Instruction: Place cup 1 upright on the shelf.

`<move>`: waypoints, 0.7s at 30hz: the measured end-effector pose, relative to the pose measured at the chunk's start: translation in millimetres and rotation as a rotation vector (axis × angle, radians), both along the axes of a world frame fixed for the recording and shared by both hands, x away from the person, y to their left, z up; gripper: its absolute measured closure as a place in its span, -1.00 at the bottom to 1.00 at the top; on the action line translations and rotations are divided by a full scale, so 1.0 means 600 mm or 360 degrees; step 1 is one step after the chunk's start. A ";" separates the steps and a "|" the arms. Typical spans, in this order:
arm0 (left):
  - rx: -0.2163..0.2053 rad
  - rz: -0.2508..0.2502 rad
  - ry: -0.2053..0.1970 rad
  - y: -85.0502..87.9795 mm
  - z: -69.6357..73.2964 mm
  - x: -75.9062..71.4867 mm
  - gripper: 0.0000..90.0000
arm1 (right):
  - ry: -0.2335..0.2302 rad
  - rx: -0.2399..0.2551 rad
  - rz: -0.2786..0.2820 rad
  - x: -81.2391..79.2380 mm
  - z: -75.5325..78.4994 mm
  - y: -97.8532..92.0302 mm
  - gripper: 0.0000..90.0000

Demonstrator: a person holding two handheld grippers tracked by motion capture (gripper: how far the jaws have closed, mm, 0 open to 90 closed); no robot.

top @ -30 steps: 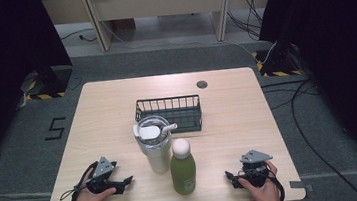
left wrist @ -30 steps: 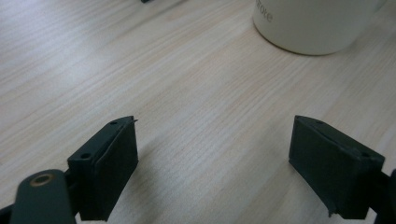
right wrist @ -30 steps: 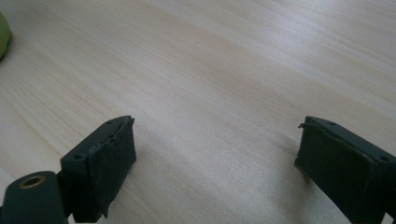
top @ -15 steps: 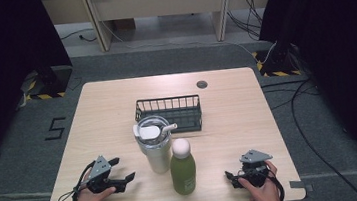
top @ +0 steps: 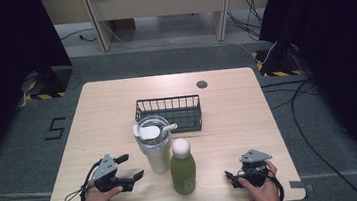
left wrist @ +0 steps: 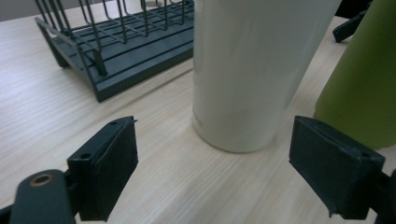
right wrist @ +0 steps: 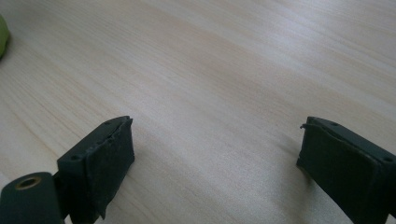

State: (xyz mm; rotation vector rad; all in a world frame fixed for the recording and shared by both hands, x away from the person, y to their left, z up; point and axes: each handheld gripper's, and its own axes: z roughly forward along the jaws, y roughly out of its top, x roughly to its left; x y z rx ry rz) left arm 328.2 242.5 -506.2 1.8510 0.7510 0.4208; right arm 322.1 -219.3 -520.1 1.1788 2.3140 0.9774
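Observation:
A white tumbler (top: 154, 151) with a lid and straw stands at the table's middle front, and its lower body (left wrist: 252, 74) looms close in the left gripper view. A green bottle (top: 183, 169) with a pale cap stands just right of it, its side (left wrist: 364, 79) showing at the right edge. My left gripper (top: 130, 167) rests left of the tumbler, held by a hand. It is open, with the jaws (left wrist: 219, 163) wide apart and the tumbler's base just ahead of them. My right gripper (top: 231, 178) sits right of the bottle, open (right wrist: 215, 163) over bare wood.
A black wire rack (top: 170, 112) stands behind the tumbler, and one of its corners (left wrist: 98, 51) shows in the left gripper view. A small dark round grommet (top: 202, 84) lies near the table's far edge. Cables and table legs lie on the floor beyond.
My left gripper has edged forward and right toward the tumbler. The right gripper, tumbler and bottle have not moved.

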 end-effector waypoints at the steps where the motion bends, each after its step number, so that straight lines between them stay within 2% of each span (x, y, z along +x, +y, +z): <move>1: -0.0008 -0.0003 -0.0008 -0.003 0.001 0.000 -0.67 | 0.0000 0.0000 0.0000 0.000 0.000 0.000 -0.77; 7: -0.0016 -0.0046 -0.0054 -0.023 0.007 0.007 -0.67 | 0.0000 0.0000 0.0000 0.000 0.000 0.000 -0.77; 21: -0.0008 -0.0100 -0.0104 -0.065 0.009 0.028 -0.67 | 0.0008 0.0001 -0.0003 0.001 0.000 0.001 -0.78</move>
